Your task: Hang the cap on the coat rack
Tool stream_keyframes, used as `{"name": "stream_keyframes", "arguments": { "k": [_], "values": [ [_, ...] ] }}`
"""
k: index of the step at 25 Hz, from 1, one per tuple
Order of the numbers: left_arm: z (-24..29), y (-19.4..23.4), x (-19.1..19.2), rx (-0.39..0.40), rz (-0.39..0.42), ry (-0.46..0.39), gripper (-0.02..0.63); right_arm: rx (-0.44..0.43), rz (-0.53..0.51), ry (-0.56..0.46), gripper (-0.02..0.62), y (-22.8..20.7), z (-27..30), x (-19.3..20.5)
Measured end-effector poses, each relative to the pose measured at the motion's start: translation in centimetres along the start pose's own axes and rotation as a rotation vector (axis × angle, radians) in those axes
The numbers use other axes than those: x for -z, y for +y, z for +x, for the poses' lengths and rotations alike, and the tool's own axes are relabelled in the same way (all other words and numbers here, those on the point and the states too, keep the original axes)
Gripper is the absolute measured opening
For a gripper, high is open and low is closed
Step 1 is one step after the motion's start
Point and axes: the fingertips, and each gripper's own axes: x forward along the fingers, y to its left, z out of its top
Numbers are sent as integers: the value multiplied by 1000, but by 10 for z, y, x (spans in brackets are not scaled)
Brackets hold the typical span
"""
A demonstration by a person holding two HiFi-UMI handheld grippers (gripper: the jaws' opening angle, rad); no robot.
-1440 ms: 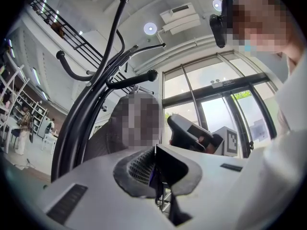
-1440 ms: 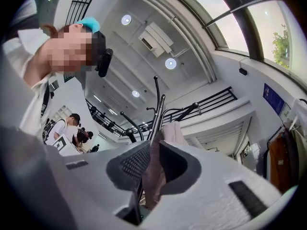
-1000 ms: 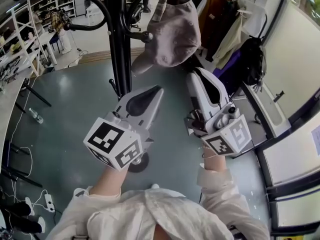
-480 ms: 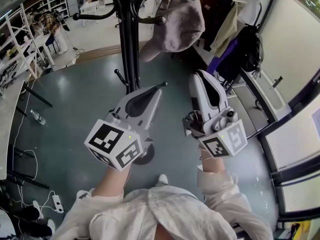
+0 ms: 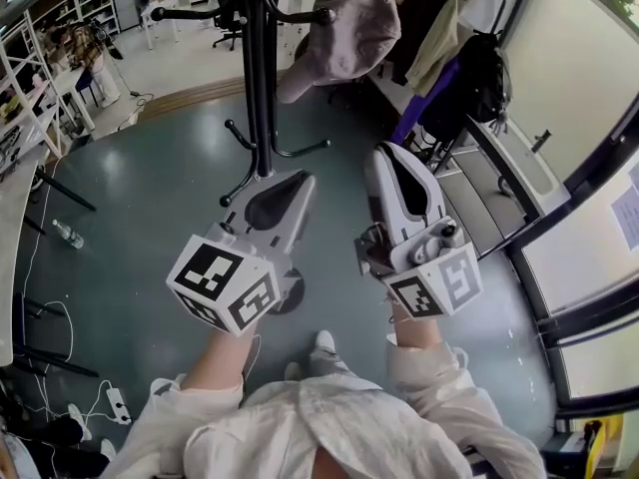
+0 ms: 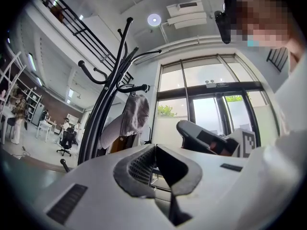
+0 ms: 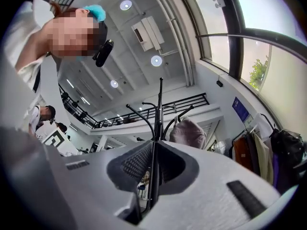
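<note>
Bright, even daylight pours in through the windows (image 6: 206,114), with round ceiling lamps (image 7: 156,60) adding to it. Glare whitens the glass in my right gripper view. Every view bows hard at its edges. Shadows on the floor (image 5: 130,198) are faint.

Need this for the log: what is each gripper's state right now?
Left gripper: shut, holding nothing.
Right gripper: shut, holding nothing.
</note>
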Motion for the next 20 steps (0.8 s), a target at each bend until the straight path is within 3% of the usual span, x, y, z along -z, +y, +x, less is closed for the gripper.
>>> {"name": "stream_keyframes", "arguments": {
  "k": [11, 20],
  "values": [
    [-15, -14, -4, 17, -1, -1, 17, -8, -70, 143, 17, 34, -11, 17],
    [-7, -21, -13, 6, 33, -29, 17, -27, -41, 178, 17, 23, -9, 18]
  ]
}}
